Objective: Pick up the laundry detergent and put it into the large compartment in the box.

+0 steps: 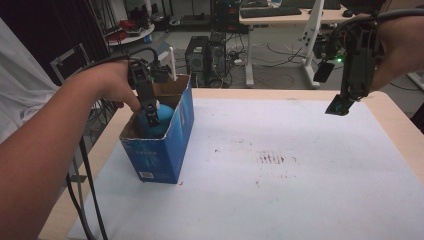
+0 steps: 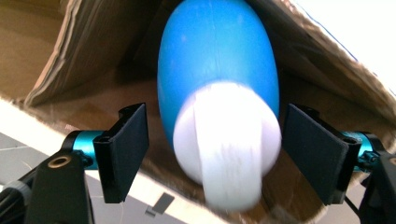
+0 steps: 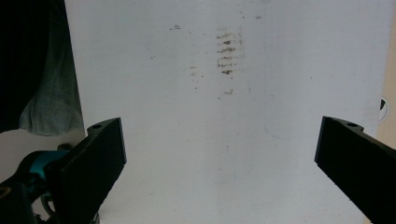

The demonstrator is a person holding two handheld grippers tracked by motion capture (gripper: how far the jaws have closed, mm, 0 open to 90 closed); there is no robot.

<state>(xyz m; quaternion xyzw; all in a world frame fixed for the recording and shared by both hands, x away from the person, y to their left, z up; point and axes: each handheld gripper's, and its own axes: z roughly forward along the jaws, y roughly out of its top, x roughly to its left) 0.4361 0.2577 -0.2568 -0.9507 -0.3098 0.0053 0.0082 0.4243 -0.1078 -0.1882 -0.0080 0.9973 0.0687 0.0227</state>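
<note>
A blue bottle with a white cap (image 1: 164, 116) (image 2: 217, 70) stands inside an open blue cardboard box (image 1: 167, 150) at the table's left. My left gripper (image 1: 152, 117) (image 2: 219, 154) reaches down into the box. Its jaws flank the white cap, a small gap showing on each side, so it is open. The box's brown inner wall (image 2: 93, 37) lies behind the bottle. My right gripper (image 1: 340, 106) (image 3: 219, 154) hangs high over the far right of the white mat (image 1: 300, 175), open, with nothing between its jaws.
The mat (image 3: 261, 140) covers most of the wooden table (image 1: 400, 125) and carries dark smudges (image 1: 272, 159) (image 3: 228, 51) near its middle. Desks, computer towers (image 1: 205, 55) and cables fill the room behind the table's far edge.
</note>
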